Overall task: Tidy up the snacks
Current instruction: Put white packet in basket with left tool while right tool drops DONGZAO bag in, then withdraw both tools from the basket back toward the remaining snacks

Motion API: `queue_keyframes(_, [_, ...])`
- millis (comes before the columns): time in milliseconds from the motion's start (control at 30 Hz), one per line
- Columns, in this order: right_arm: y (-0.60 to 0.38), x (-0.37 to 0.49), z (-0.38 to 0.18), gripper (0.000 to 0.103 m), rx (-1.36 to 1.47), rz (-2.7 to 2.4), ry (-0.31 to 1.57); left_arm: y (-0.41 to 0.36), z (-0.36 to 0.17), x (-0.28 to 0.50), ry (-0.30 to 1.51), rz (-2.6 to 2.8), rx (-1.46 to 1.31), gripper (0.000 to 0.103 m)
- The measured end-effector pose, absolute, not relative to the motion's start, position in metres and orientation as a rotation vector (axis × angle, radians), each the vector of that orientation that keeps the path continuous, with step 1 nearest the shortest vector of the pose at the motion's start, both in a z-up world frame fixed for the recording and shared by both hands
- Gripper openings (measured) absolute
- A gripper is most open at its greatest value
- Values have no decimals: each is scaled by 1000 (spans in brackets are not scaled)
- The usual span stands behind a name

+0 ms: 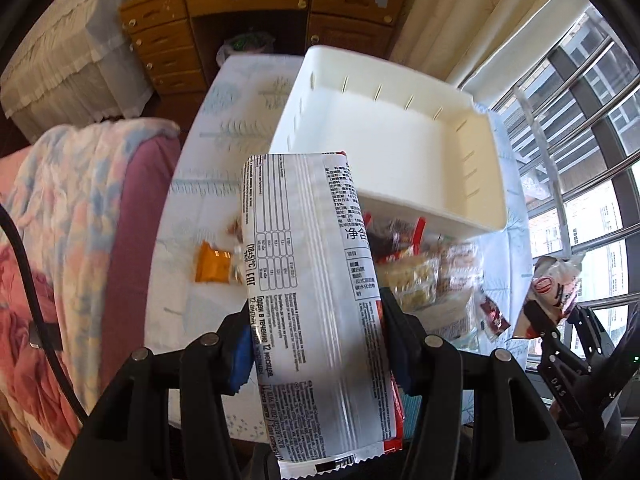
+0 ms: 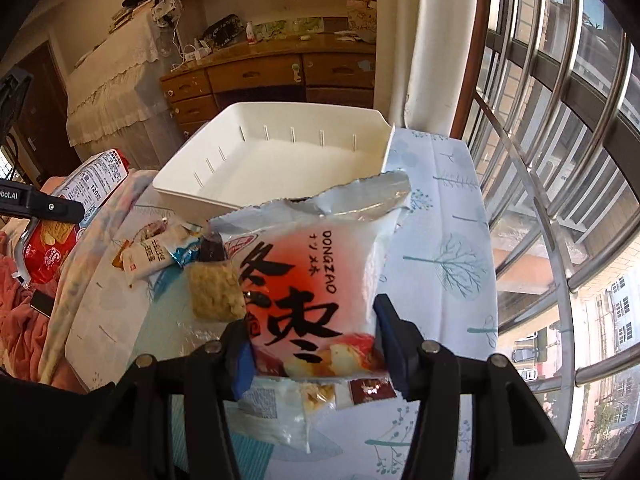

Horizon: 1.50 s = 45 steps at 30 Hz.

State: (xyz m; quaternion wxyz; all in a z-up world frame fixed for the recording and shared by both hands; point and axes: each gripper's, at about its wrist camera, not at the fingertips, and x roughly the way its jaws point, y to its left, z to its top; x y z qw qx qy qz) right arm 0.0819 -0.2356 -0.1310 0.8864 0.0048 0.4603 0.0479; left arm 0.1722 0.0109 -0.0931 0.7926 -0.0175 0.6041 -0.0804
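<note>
We hold a snack in each gripper, both lifted above the table [image 2: 440, 200] with its tree-print cloth. Our left gripper [image 1: 316, 340] has its fingers clamped on the sides of a long white biscuit pack [image 1: 312, 280], printed side with its tables and small text facing the camera, one end pointing toward the far white bin [image 1: 400, 152]. Our right gripper [image 2: 316, 340] grips the lower part of a pink and white jujube bag [image 2: 316, 272] marked DONGZAO, its torn silver top edge standing up toward the bin.

The bin sits at the far end of the table, and we see nothing inside it. Between the bin and us lies a loose heap of small snacks [image 1: 424, 264]: a pale crumbly cake in clear wrap [image 2: 216, 292], a white sachet [image 2: 148, 260] and a dark brown one just beside them. An orange packet [image 1: 212, 268] lies apart on the left side of the cloth.

In the left wrist view the right gripper shows at the right edge with its bag; in the right wrist view the biscuit pack shows at the left edge. A wooden desk [image 1: 260, 12] stands beyond the table, a barred window [image 2: 560, 120] on the right, a flowered blanket [image 1: 68, 220] on the left.
</note>
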Motion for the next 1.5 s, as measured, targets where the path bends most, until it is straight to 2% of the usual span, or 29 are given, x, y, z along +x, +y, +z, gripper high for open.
queue_keyframes(233, [-215,121,-111,53,21,122,890,3,-56,217,1220,-236,8,53])
queue_keyframes(467, [-198,165,-108,53,15,133,865,-10,-53,268,1180,-279,37,53])
queue_keyframes(833, [-180,225,-135,54,50,192,875,-31,-92,323,1133,-367,6,53])
queue_keyframes(1167, [-172,249,-162,55,90,224,923,-38,-130,340,1143,-363,6,54])
queue_keyframes(1200, [-173,250,-164,57,101,223,932,-38,-128,341,1136,-358,3,56])
queue_keyframes(1267, [-176,253,-165,64,122,217,945,-38,-124,341,1116,-359,-4,83])
queue_keyframes(1300, [-178,252,-165,71,134,215,945,-37,-120,340,1103,-356,-8,86])
queue_keyframes(1333, [-180,251,-165,74,142,214,941,-36,-117,340,1091,-350,-14,87])
queue_keyframes(1500, [-190,244,-159,77,169,197,929,-31,-108,331,1087,-297,-21,87])
